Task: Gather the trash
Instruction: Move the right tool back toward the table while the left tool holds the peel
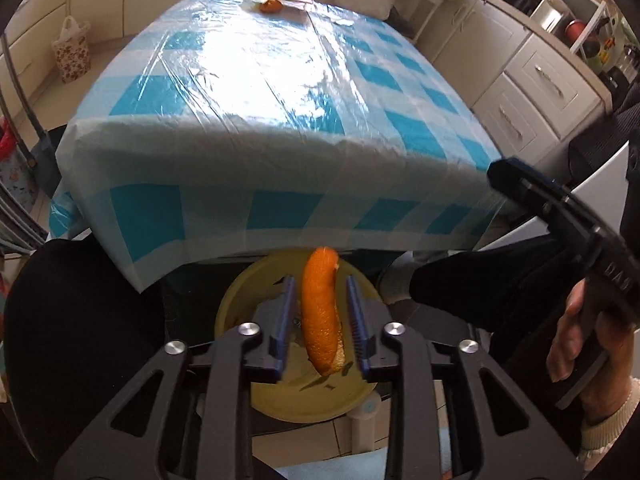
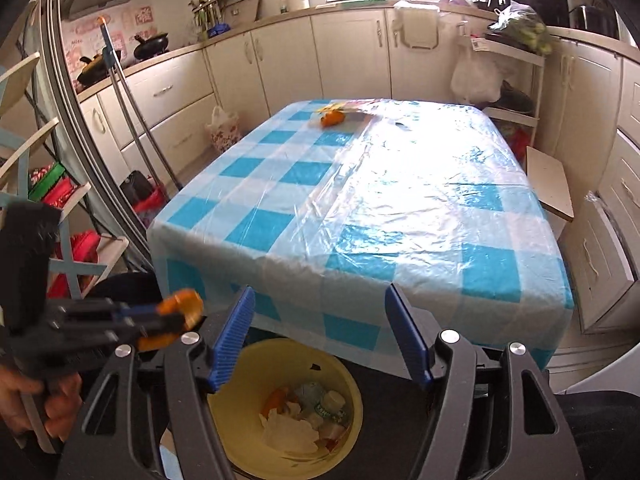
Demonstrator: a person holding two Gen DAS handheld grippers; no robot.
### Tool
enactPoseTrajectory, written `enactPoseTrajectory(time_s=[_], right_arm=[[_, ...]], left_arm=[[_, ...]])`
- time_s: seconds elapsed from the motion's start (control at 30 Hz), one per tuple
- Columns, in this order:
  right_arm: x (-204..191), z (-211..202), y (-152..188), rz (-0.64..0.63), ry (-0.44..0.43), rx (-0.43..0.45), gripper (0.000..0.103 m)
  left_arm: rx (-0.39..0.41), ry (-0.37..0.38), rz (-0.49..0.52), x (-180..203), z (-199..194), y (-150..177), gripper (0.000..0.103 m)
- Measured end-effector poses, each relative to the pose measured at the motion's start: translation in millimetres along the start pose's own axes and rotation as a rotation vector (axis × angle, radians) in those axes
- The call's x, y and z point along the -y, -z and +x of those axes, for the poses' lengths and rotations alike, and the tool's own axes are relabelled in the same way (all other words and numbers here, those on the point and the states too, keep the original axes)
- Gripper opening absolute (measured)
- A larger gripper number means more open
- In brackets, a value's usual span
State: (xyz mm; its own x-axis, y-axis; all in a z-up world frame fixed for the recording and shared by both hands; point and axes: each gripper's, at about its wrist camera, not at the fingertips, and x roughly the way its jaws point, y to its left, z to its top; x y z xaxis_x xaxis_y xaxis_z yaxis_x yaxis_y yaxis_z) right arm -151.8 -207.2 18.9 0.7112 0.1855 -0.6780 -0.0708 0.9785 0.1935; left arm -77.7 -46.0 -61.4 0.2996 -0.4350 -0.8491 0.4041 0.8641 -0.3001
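A long strip of orange peel stands between the blue pads of my left gripper, right over the yellow bin. A narrow gap shows on each side of the peel, so the pads do not press it. In the right wrist view the left gripper comes in from the left with the peel at its tips. My right gripper stands open and empty above the bin, which holds crumpled paper, wrappers and peel. More orange peel lies at the table's far end.
The table has a blue checked cloth under clear plastic, and its near edge overhangs the bin. Dark-clothed legs flank the bin. A floral bag sits on the floor to the left, a wooden stool to the right, with cabinets behind.
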Motion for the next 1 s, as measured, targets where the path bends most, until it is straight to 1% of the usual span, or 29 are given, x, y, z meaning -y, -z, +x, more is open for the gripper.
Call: enactPoseTrajectory(time_s=[0.03, 0.07, 0.17, 0.27, 0.33, 0.43, 0.6, 0.73, 1.0], right_arm=[[1, 0, -2, 0.003, -0.001, 0.002, 0.066], [0, 0, -4, 0.005, -0.001, 0.004, 0.066], [2, -2, -6, 0.011, -0.003, 0.017, 0.066], [4, -5, -7, 0.017, -0.005, 0.031, 0.066], [3, -5, -7, 0.018, -0.008, 0.035, 0.067], [0, -5, -7, 0.005, -0.008, 0.038, 0.068], [-5, -5, -7, -0.019, -0.004, 0.045, 0.068], [-6, -3, -6, -0.028, 0.002, 0.043, 0.068], [-7, -3, -6, -0.032, 0.003, 0.043, 0.068]], left_arm=[[0.007, -0.025, 0.013, 2, 0, 1, 0.047], [0.024, -0.035, 0.019, 4, -3, 1, 0.052], [0.098, -0.040, 0.016, 3, -16, 1, 0.059], [0.196, -0.070, 0.003, -3, -37, -2, 0.062], [0.273, -0.115, -0.003, -6, -53, -4, 0.066], [0.356, -0.156, -0.034, -14, -71, -5, 0.071], [0.383, -0.155, -0.100, -32, -81, -7, 0.071], [0.397, -0.154, -0.096, -33, -85, -8, 0.071], [0.397, -0.154, -0.103, -32, -83, -6, 0.072]])
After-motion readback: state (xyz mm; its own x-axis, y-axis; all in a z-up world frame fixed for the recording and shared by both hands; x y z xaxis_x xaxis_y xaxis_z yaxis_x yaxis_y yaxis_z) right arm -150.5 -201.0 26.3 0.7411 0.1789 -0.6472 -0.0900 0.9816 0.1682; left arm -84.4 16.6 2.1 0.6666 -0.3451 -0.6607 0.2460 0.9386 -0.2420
